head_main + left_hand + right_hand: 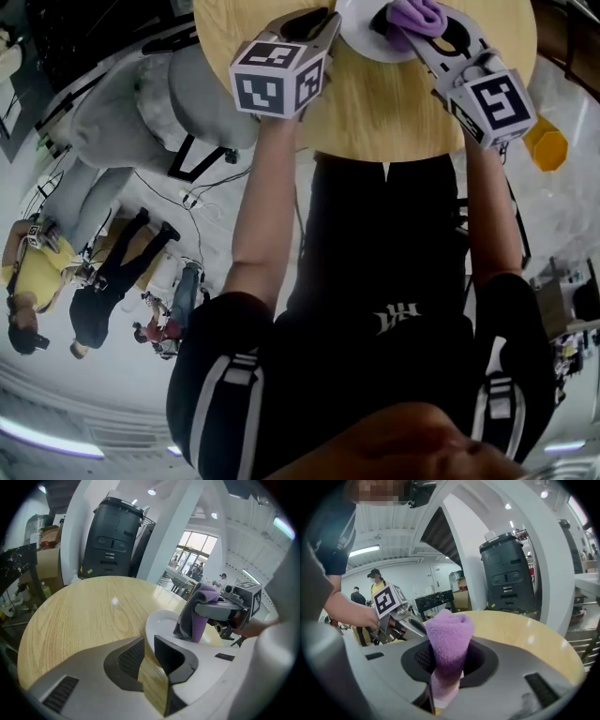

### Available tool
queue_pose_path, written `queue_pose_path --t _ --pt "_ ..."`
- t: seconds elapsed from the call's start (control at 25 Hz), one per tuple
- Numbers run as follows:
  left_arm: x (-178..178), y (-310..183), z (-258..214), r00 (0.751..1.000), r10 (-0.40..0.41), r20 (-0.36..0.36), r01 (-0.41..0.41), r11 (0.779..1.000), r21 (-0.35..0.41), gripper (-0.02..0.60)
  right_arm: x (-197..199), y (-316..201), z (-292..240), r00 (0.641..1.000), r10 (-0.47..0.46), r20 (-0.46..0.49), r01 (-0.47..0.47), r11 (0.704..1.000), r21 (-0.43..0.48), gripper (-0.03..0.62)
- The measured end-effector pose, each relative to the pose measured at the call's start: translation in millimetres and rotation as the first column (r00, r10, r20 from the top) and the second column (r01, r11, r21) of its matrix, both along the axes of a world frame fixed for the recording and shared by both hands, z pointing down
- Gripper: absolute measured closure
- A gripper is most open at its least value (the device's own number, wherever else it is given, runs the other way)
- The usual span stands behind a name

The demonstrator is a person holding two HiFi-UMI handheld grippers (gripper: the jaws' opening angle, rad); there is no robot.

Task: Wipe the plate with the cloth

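1. Nearest me, my left gripper (328,19) has its fingers released. In the left gripper view a strip of bare tabletop (84,616) shows between them. The near rim of the plate (161,620) sits right at their tips, and I see no pinch on it.
2. Next out, my right gripper (445,646) has its fingers clenched on the purple cloth (449,634), which is bunched into a roll that sticks out past the tips.
3. Beyond that, the white plate lies flat on the round wooden tabletop, close to my edge of it. The cloth hangs over the plate's inside, and its lower end seems to touch the surface.
4. I judge this to be the wiping step itself, at or near its start: the cloth is on the plate and the other gripper is placed to steady it.
5. The next move calls for light downward pressure and sweeps across the plate. The left fingers may need to close on the rim, since a loose plate could slide on the smooth wood.
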State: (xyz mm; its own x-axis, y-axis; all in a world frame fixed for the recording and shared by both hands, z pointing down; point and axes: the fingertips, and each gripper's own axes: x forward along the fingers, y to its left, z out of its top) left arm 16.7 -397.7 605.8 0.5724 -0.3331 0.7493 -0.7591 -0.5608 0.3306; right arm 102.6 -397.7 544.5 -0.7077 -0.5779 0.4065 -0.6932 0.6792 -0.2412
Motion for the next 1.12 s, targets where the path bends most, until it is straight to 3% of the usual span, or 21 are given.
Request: queue_pose_path --t 0.08,0.16,0.44,0.56,0.72,0.88,1.0,1.12 --pt "-4 -5 -12 1.000 -0.007 -0.023 0.008 0.999 0.032 0.505 4 -1 -10 1.000 0.011 -0.012 -0.010 1.000 0.021 0.499" --pt "-6 -11 -31 0.998 -0.008 -0.061 0.013 0.996 0.084 0.572 8 -5 -27 1.000 0.021 -0.021 -0.020 0.998 0.060 0.499" --pt "-3 -18 -127 0.981 0.065 -0.183 -0.009 0.957 0.290 0.575 15 -4 -107 0.997 0.031 -0.074 -0.017 0.981 0.193 0.499" --pt "11 -35 -182 0.969 0.129 -0.209 -0.033 0.912 0.409 0.577 28 -13 -146 0.994 0.058 -0.096 -0.032 0.969 0.247 0.499" --pt "14 -52 -263 0.949 0.176 -0.262 -0.003 0.835 0.550 0.577 47 -19 -209 0.986 0.100 -0.133 -0.042 0.923 0.383 0.499" --pt "-17 -39 -303 0.935 0.142 -0.325 0.081 0.807 0.585 0.577 52 0 -253 0.978 0.124 -0.168 -0.044 0.910 0.413 0.499" --pt "-33 -14 -317 0.942 0.108 -0.317 0.101 0.810 0.578 0.577 56 29 -280 0.980 0.125 -0.156 -0.048 0.905 0.423 0.499" --pt "-48 7 -339 0.946 0.094 -0.311 0.119 0.791 0.600 0.577 69 54 -320 0.980 0.133 -0.145 -0.049 0.879 0.475 0.499"
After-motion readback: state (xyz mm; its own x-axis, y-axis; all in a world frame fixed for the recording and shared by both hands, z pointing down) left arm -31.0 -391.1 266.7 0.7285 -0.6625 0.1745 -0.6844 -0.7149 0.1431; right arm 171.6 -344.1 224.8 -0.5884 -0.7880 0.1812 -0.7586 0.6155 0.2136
